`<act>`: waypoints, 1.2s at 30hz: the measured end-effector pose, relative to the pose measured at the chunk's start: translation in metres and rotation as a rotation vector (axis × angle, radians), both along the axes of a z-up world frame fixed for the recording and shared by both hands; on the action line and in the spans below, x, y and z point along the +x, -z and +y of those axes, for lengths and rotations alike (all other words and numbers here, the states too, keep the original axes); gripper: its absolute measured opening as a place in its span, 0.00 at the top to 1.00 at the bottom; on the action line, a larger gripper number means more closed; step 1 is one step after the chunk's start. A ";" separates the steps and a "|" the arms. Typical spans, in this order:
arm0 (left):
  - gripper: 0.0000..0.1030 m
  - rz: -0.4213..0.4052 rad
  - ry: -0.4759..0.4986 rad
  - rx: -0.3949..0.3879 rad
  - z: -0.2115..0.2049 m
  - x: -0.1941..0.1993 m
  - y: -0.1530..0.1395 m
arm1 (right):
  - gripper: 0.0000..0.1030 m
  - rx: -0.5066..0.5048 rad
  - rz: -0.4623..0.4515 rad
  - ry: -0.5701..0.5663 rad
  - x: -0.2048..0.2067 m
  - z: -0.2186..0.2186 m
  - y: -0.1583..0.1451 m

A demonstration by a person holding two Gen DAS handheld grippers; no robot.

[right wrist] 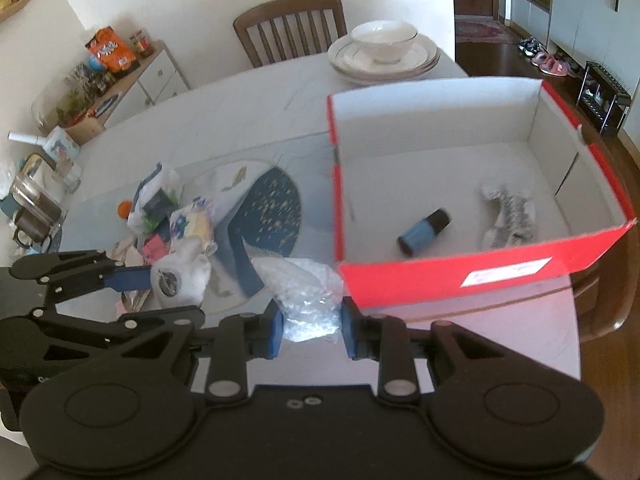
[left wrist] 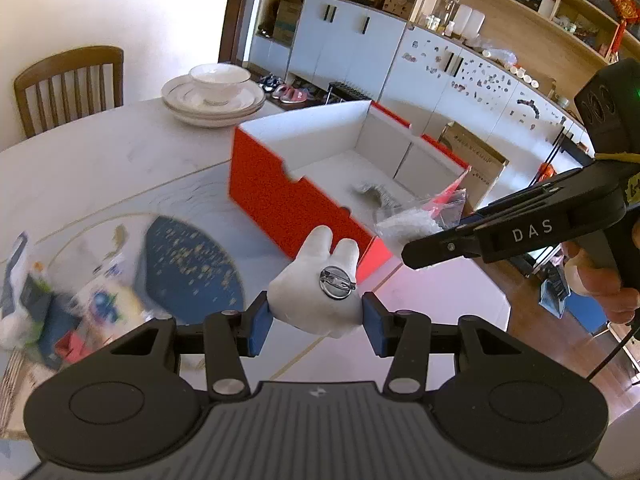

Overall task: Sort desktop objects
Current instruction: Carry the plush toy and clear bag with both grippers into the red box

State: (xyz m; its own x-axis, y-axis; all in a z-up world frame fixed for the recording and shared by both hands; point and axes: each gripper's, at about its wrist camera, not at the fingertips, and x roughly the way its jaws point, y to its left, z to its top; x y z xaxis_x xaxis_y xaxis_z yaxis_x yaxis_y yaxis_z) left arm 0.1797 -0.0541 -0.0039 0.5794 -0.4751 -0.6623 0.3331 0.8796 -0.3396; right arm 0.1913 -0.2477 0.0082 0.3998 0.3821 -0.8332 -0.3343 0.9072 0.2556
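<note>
Right wrist view looks into the red cardboard box with white inside point(right wrist: 448, 280): a small blue bottle with dark cap point(right wrist: 424, 231) lies on its side on the box floor, a grey-white fuzzy piece point(right wrist: 508, 216) to its right, apart from it. Left wrist view shows only the fuzzy piece point(left wrist: 378, 194); the near red wall point(left wrist: 296, 208) hides the bottle spot. Left tool point(left wrist: 316, 318) is closed partway on a white plush rabbit-shaped brooch point(left wrist: 316, 300), blue pads touching both sides, round metal pin back facing the camera, held above the white desk point(left wrist: 100, 160) just near of the box. Right tool point(right wrist: 312, 326) grips a crumpled clear plastic bag point(right wrist: 308, 300) between its blue pads, just left of the box's near corner; in the left view that bag point(left wrist: 416, 216) shows a red strip and overlaps the box's right end. Blurred pile of mixed small items point(right wrist: 172, 220) and a dark blue speckled round mat point(right wrist: 276, 208) sit left of the box; items there too smeared to name. Stacked white plates with a bowl point(right wrist: 384, 52) at the far desk edge, wooden chair point(right wrist: 290, 24) behind.
</note>
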 end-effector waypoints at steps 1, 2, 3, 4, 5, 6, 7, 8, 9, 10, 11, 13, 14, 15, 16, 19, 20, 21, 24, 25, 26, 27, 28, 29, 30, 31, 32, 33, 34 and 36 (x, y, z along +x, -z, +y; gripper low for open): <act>0.54 -0.003 0.003 0.001 -0.004 0.003 -0.002 | 0.73 0.002 -0.007 0.000 0.003 -0.005 -0.002; 0.54 -0.008 0.006 0.004 -0.008 0.006 -0.004 | 0.73 0.005 -0.013 0.001 0.006 -0.010 -0.004; 0.54 -0.014 0.009 0.007 -0.013 0.010 -0.006 | 0.73 0.007 -0.018 0.004 0.010 -0.015 -0.006; 0.54 -0.019 0.012 0.009 -0.017 0.013 -0.008 | 0.73 0.009 -0.021 0.004 0.012 -0.019 -0.006; 0.54 -0.024 0.015 0.012 -0.021 0.017 -0.010 | 0.73 0.012 -0.023 0.010 0.016 -0.024 -0.008; 0.54 -0.029 0.017 0.016 -0.024 0.020 -0.012 | 0.73 0.015 -0.023 0.016 0.020 -0.029 -0.008; 0.54 -0.034 0.019 0.017 -0.028 0.023 -0.014 | 0.73 0.019 -0.023 0.022 0.024 -0.033 -0.008; 0.54 -0.037 0.023 0.019 -0.032 0.027 -0.016 | 0.73 0.021 -0.024 0.027 0.028 -0.039 -0.009; 0.54 -0.042 0.027 0.024 -0.037 0.031 -0.018 | 0.73 0.020 -0.027 0.034 0.031 -0.043 -0.009; 0.54 -0.048 0.030 0.032 -0.041 0.035 -0.020 | 0.73 0.019 -0.029 0.039 0.034 -0.048 -0.010; 0.54 -0.051 0.033 0.037 -0.044 0.039 -0.021 | 0.73 0.019 -0.032 0.043 0.037 -0.052 -0.010; 0.54 -0.053 0.040 0.044 -0.050 0.047 -0.023 | 0.73 0.019 -0.036 0.053 0.043 -0.060 -0.011; 0.54 -0.053 0.043 0.047 -0.054 0.051 -0.024 | 0.73 0.020 -0.038 0.055 0.045 -0.063 -0.011; 0.54 -0.054 0.046 0.052 -0.058 0.056 -0.025 | 0.73 0.019 -0.040 0.058 0.048 -0.067 -0.011; 0.54 -0.056 0.048 0.058 -0.062 0.060 -0.025 | 0.73 0.015 -0.042 0.059 0.050 -0.069 -0.010; 0.54 -0.059 0.056 0.077 -0.072 0.074 -0.026 | 0.73 0.004 -0.048 0.064 0.059 -0.078 -0.009; 0.54 -0.056 0.059 0.081 -0.076 0.080 -0.025 | 0.73 0.000 -0.049 0.066 0.061 -0.081 -0.008; 0.54 -0.051 0.059 0.085 -0.080 0.086 -0.024 | 0.73 -0.004 -0.051 0.070 0.065 -0.083 -0.007; 0.54 -0.034 0.056 0.094 -0.088 0.103 -0.020 | 0.73 -0.015 -0.050 0.078 0.074 -0.089 -0.004; 0.54 -0.029 0.056 0.100 -0.091 0.109 -0.019 | 0.73 -0.019 -0.049 0.079 0.077 -0.091 -0.002; 0.54 -0.023 0.059 0.106 -0.093 0.115 -0.017 | 0.73 -0.023 -0.048 0.080 0.080 -0.092 0.000; 0.54 -0.016 0.058 0.113 -0.096 0.121 -0.015 | 0.73 -0.026 -0.046 0.079 0.082 -0.092 0.002; 0.54 -0.009 0.059 0.120 -0.098 0.127 -0.013 | 0.73 -0.030 -0.043 0.076 0.084 -0.093 0.004; 0.54 -0.001 0.061 0.124 -0.100 0.132 -0.012 | 0.73 -0.035 -0.041 0.072 0.086 -0.093 0.006; 0.54 0.009 0.061 0.126 -0.102 0.139 -0.010 | 0.73 -0.040 -0.040 0.068 0.088 -0.093 0.007; 0.54 0.017 0.061 0.130 -0.104 0.144 -0.008 | 0.73 -0.046 -0.038 0.064 0.091 -0.093 0.009; 0.54 0.028 0.064 0.133 -0.106 0.151 -0.006 | 0.73 -0.053 -0.036 0.060 0.093 -0.092 0.011; 0.54 0.039 0.065 0.135 -0.108 0.157 -0.004 | 0.73 -0.057 -0.034 0.055 0.095 -0.092 0.013; 0.54 0.051 0.064 0.137 -0.111 0.163 -0.002 | 0.73 -0.063 -0.030 0.052 0.098 -0.092 0.016; 0.54 0.078 0.067 0.142 -0.115 0.176 0.002 | 0.73 -0.070 -0.018 0.046 0.103 -0.091 0.020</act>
State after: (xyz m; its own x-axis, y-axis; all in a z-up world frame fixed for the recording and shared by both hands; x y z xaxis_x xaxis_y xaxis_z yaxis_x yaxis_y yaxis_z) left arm 0.3557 -0.1693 -0.0054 0.4942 -0.4090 -0.7671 0.3698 0.8975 -0.2403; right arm 0.2941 -0.3386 -0.0122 0.4309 0.3038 -0.8497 -0.2955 0.9372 0.1852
